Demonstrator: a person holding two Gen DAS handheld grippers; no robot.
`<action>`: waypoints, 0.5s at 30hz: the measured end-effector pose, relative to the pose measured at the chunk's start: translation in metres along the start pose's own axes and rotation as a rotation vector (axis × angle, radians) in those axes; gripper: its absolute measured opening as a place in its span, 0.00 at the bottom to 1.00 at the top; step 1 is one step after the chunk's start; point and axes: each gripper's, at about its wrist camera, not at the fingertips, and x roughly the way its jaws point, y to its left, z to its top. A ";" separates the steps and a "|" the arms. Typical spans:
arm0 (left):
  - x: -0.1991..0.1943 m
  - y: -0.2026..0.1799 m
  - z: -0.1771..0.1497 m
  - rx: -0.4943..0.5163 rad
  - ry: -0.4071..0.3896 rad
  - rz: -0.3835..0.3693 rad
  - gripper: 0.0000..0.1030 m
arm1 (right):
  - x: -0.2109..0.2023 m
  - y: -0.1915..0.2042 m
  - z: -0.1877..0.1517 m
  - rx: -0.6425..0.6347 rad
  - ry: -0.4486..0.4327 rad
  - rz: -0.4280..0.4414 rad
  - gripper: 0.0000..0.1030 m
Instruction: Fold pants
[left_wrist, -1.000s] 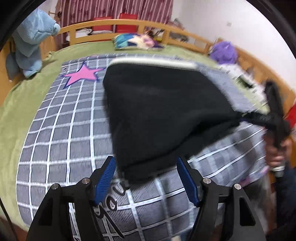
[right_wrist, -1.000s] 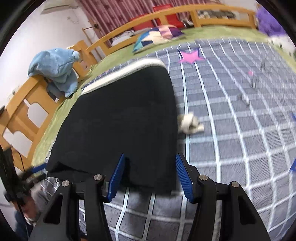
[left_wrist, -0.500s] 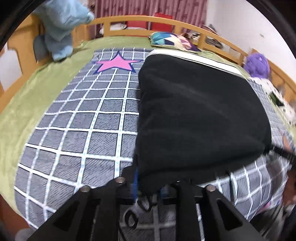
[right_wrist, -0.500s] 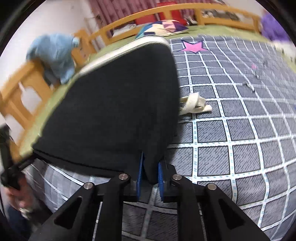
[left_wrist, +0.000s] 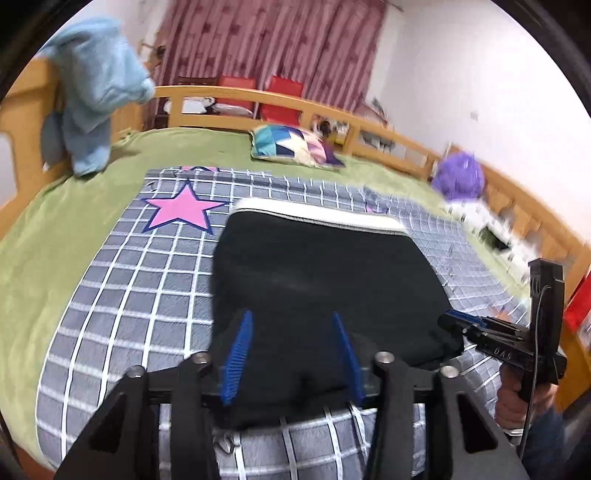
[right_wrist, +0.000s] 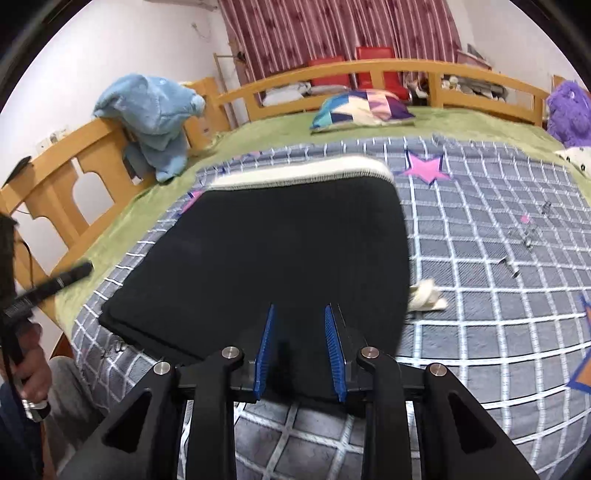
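Observation:
The black pants (left_wrist: 325, 280) lie folded flat on the grey checked blanket (left_wrist: 147, 295), white waistband (left_wrist: 317, 216) at the far end. My left gripper (left_wrist: 291, 332) is open, its blue pads apart over the near left edge of the pants, holding nothing. My right gripper (right_wrist: 300, 334) is open over the near right part of the pants (right_wrist: 280, 251). It also shows at the right of the left wrist view (left_wrist: 454, 323). A white drawstring (right_wrist: 426, 295) sticks out from under the pants' right side.
The blanket has a pink star (left_wrist: 183, 212) and lies on a green bed sheet (left_wrist: 55, 229) inside a wooden bed rail (right_wrist: 369, 74). A patchwork pillow (left_wrist: 291, 146), a blue plush (right_wrist: 155, 114) and a purple plush (right_wrist: 569, 110) sit along the edges.
Both grippers were shut on the pants' near edge half a second ago; both have opened and let go. The pants now lie flat, and both grippers sit higher above them.

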 end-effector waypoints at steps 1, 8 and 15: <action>0.013 -0.004 -0.003 0.022 0.036 0.041 0.44 | 0.009 -0.002 -0.003 -0.002 0.022 -0.018 0.26; 0.041 -0.003 -0.043 0.081 0.103 0.070 0.44 | 0.017 -0.013 -0.023 -0.023 0.053 -0.018 0.24; 0.049 0.013 0.008 -0.033 0.093 0.007 0.46 | 0.008 -0.018 0.023 -0.064 -0.029 -0.032 0.45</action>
